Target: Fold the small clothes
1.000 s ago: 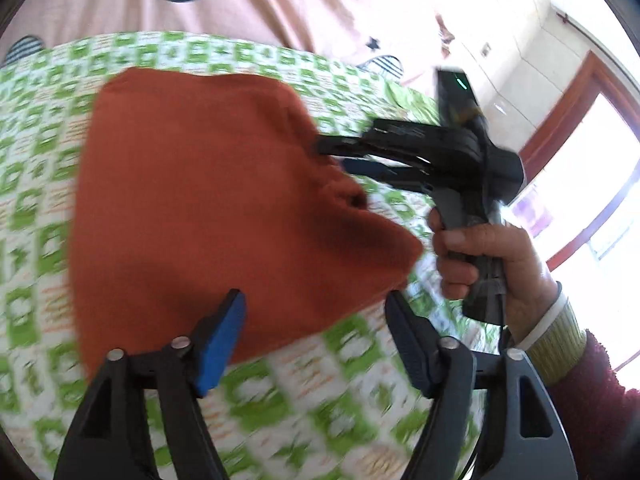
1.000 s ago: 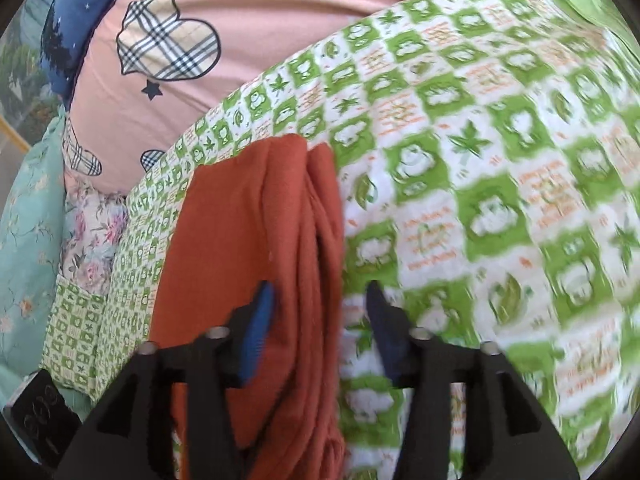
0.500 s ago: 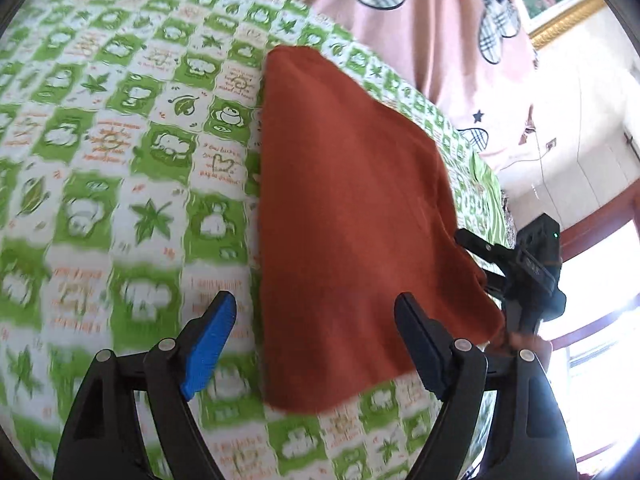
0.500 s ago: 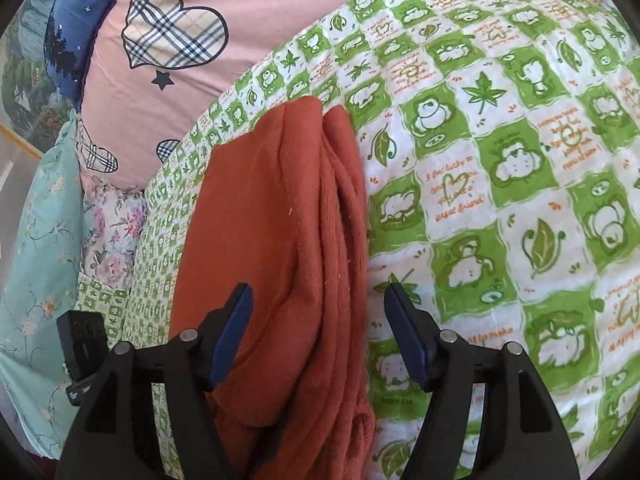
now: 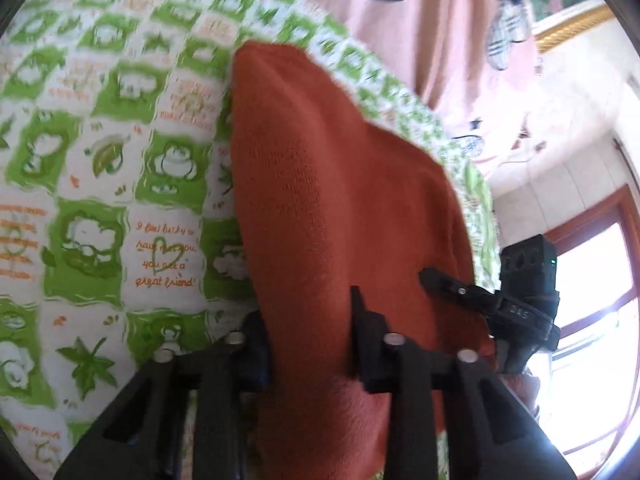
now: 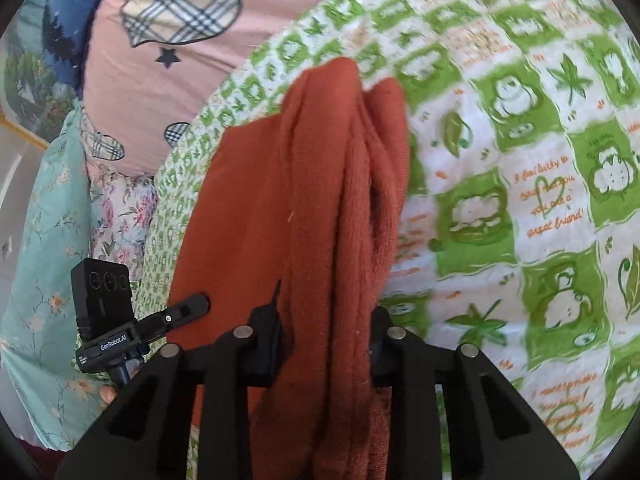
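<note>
Grippers differ from half a second ago: left gripper [image 5: 308,336] and right gripper [image 6: 324,340], then spread wide, now each clamp the rust-orange garment [image 5: 340,208] lying folded on the green-checked sheet [image 5: 100,200].

Both wrist views sit close and low over the rust garment [image 5: 344,216] [image 6: 280,208], sharing it from opposite ends, each catching the other claw.
</note>
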Tool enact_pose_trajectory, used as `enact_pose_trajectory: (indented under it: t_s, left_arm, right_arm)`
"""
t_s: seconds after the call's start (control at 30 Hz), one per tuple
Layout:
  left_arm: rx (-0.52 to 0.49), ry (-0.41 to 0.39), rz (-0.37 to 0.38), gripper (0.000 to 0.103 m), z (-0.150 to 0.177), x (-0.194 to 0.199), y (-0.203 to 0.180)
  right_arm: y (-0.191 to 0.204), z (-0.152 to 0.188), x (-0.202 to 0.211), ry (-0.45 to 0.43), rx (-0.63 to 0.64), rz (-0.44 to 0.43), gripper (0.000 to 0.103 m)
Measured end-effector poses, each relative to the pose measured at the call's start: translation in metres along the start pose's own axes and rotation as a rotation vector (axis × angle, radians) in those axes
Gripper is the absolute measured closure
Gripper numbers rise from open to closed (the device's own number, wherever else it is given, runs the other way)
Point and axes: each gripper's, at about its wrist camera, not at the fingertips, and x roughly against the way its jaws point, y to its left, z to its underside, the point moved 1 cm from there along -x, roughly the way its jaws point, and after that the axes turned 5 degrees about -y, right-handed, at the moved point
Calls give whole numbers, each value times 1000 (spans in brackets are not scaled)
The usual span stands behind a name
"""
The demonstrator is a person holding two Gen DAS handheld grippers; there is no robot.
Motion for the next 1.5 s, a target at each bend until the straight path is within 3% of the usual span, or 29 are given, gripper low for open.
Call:
enact_pose_trajectory:
  t_s: [0.07,0.23,0.53,0.63,0.7,0.83,1.0,1.17,1.37,1.4,1.43,1.47,1.5]
  left_arm:
    - [-28,-17,5,77,5,20,-7]
    - [-84,-69,-68,77,21,81,-8]
    - [-41,-155,-158,77,55,206,38]
    - [-4,-141,-209,76,71,214,63]
    - [20,-123,-250,74,78,209,78]
    - [55,-126,-291,61,91,204,95]
    - [55,-154,-300,50,104,222,96]
    - [67,-243,-341,48,115,254,94]
    - [-2,-258,-366,48,117,253,68]
    - [-8,-254,-363,48,119,252,66]
    - [-11,-248,-362,48,120,251,66]
    - [-11,-245,-366,48,119,247,64]
    - [-15,-240,-377,50,120,245,63]
  right_arm:
    - [18,5,2,-20,24,-30,75]
    - [69,26,-13,8,74,-127,76]
    - [136,67,-66,111,114,-291,76]
    - [138,82,-90,159,129,-250,76]
    - [132,91,-102,177,146,-165,75]
    - [121,93,-95,167,120,-156,70]
    - [127,86,-66,111,185,-54,57]
    - [143,70,-35,-25,244,-1,57]
    - [162,65,-66,23,291,25,57]
    - [163,66,-76,43,297,41,59]
    - [165,69,-83,60,302,45,77]
    - [166,71,-88,79,308,39,86]
    - [169,72,-89,79,316,25,86]
